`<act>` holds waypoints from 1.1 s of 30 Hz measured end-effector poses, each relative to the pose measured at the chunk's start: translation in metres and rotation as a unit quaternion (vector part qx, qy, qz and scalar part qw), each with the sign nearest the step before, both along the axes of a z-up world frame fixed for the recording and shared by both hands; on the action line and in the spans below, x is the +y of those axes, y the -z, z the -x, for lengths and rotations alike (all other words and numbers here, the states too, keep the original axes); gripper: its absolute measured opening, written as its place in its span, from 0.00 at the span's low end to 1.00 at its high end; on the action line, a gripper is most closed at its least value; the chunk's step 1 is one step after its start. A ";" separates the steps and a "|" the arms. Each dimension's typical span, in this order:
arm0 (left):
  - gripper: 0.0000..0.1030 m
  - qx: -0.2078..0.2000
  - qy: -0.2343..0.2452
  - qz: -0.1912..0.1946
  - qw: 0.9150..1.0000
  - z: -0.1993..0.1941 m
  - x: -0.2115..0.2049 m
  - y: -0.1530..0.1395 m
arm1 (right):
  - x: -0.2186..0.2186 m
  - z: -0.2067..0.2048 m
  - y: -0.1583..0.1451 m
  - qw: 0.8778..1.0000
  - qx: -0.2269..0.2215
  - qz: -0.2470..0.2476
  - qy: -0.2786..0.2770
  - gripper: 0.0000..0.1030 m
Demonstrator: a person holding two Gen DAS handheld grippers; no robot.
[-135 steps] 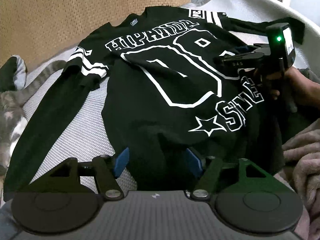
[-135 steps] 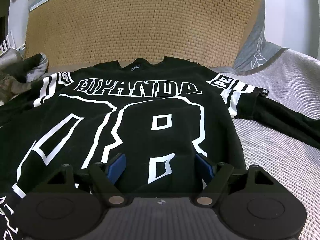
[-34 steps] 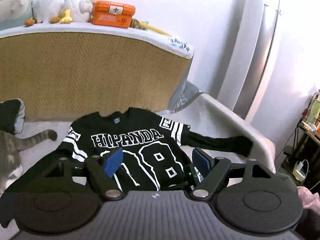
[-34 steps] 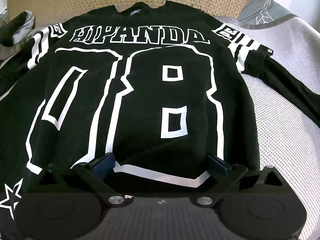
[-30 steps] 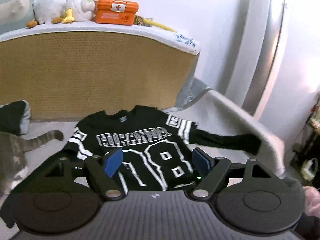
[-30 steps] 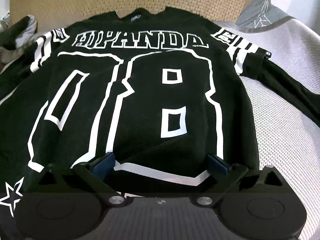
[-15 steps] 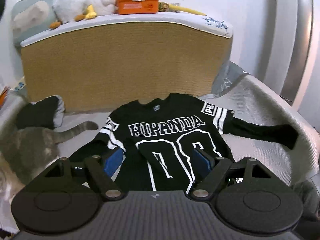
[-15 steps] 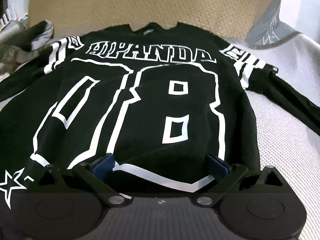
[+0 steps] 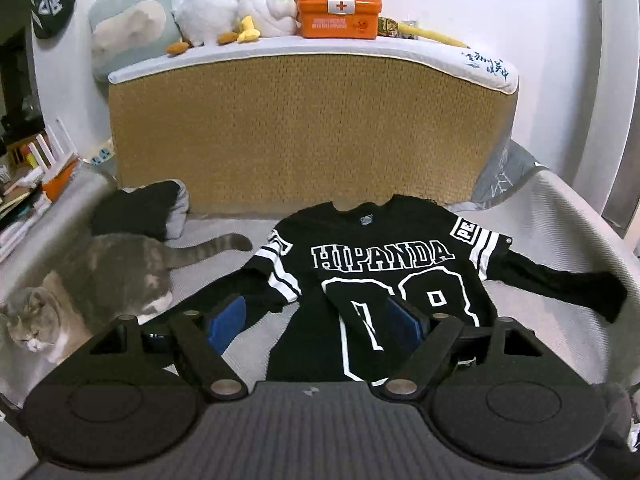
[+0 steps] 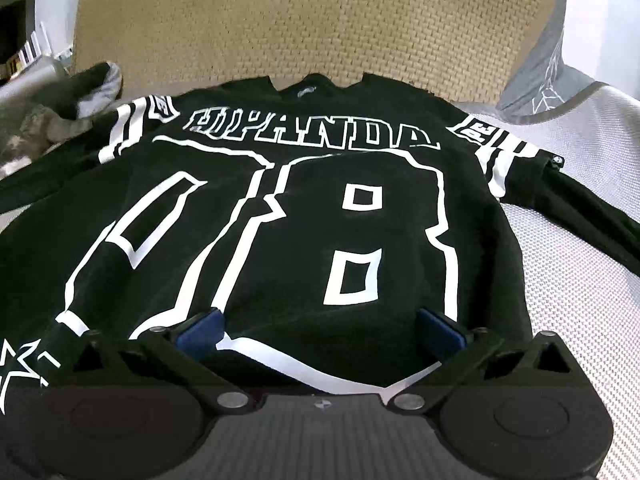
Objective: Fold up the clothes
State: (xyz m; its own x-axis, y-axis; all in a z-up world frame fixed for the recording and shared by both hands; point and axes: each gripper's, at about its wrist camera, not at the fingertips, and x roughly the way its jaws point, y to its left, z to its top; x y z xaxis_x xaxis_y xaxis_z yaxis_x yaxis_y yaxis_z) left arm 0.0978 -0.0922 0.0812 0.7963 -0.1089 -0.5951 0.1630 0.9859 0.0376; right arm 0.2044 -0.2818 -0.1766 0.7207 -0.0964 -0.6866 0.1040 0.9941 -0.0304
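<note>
Black with white lettering, the jersey (image 9: 384, 276) lies flat on the grey bed cover (image 9: 560, 216), collar toward the woven headboard (image 9: 312, 128), sleeves spread to both sides. Left tongs (image 9: 316, 322) stand wide above its lower left part, nothing between the blue pads. Right tongs (image 10: 320, 330) are also wide, low over the hem below the printed 8, gripping nothing. Beside the left sleeve sits a grey cat (image 9: 96, 284).
</note>
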 end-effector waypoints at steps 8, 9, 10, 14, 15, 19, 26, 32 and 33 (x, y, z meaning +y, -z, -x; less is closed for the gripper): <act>0.77 -0.042 0.039 0.020 0.998 0.031 -0.017 -0.019 | 0.004 -0.001 -0.025 0.998 0.058 -0.023 0.032 0.82; 0.77 -0.049 0.049 0.019 0.997 0.033 -0.020 -0.022 | 0.003 0.004 -0.030 0.997 0.053 -0.033 0.033 0.82; 0.77 -0.054 0.058 0.021 0.997 0.033 -0.022 -0.025 | 0.001 0.009 -0.035 0.997 0.048 -0.043 0.035 0.82; 0.77 -0.053 0.089 0.038 0.994 0.026 -0.020 -0.027 | -0.006 0.028 -0.048 0.994 0.030 -0.072 0.073 0.82; 0.77 -0.050 0.094 0.041 0.993 0.023 -0.017 -0.026 | -0.008 0.031 -0.051 0.994 0.023 -0.072 0.080 0.82; 0.77 -0.033 0.111 0.057 0.992 0.006 0.010 -0.018 | -0.015 0.044 -0.056 0.990 0.009 -0.075 0.120 0.82; 0.77 -0.010 0.112 0.064 0.992 -0.022 0.064 0.008 | -0.009 0.053 -0.049 0.981 0.030 -0.094 0.166 0.82; 0.77 0.003 0.133 0.094 0.987 -0.044 0.092 0.032 | 0.027 0.055 -0.044 0.984 0.038 -0.073 0.157 0.82; 0.77 0.001 0.138 0.089 0.987 -0.049 0.094 0.035 | 0.032 0.053 -0.042 0.984 0.047 -0.069 0.156 0.82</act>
